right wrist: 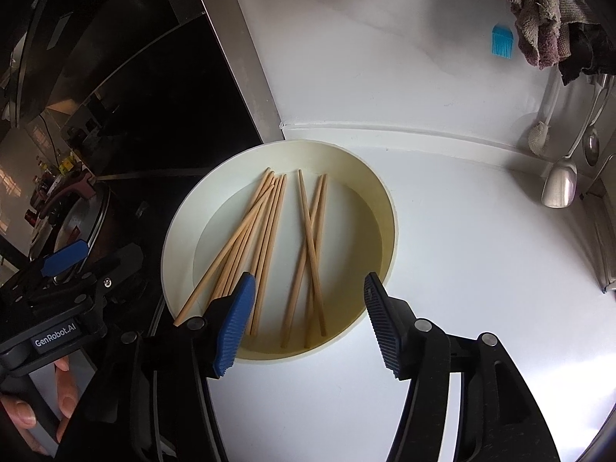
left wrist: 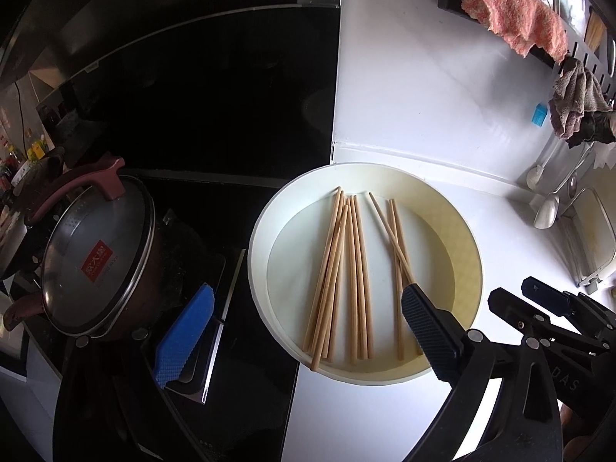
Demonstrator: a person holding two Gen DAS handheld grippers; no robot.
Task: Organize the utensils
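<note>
The chopsticks [left wrist: 346, 269] are plain, pale wooden sticks, slim and straight, all much the same length, lying loose on the flat bottom of a round cream basin [left wrist: 261, 227]. They fall into two groups: a larger bunch on the left, fanned slightly and overlapping at the far ends, with one stick's near tip resting up on the basin's near rim; and a smaller group on the right, where one stick lies slantwise across the others. From the right wrist view the same chopsticks [right wrist: 265, 238] show the crossing more plainly inside the basin [right wrist: 173, 238].

The basin stands on a white tabletop [left wrist: 500, 238], just beside a black hob on its left. On the hob sits a dark pot with a glass lid [left wrist: 92, 258] bearing a red label.

The left gripper [left wrist: 304, 331] hangs over the near side of the basin with its jaws spread wide, one blue finger over the hob, the other over the basin; nothing is between them. The right gripper [right wrist: 308, 323] hangs over the basin's near rim, jaws partly apart and pinching nothing, the chopsticks lying below the gap.

At the far right, a pink cloth [left wrist: 516, 15] and a grey rag [left wrist: 577, 104] hang on a rack, with a white ladle [left wrist: 546, 211] below.
</note>
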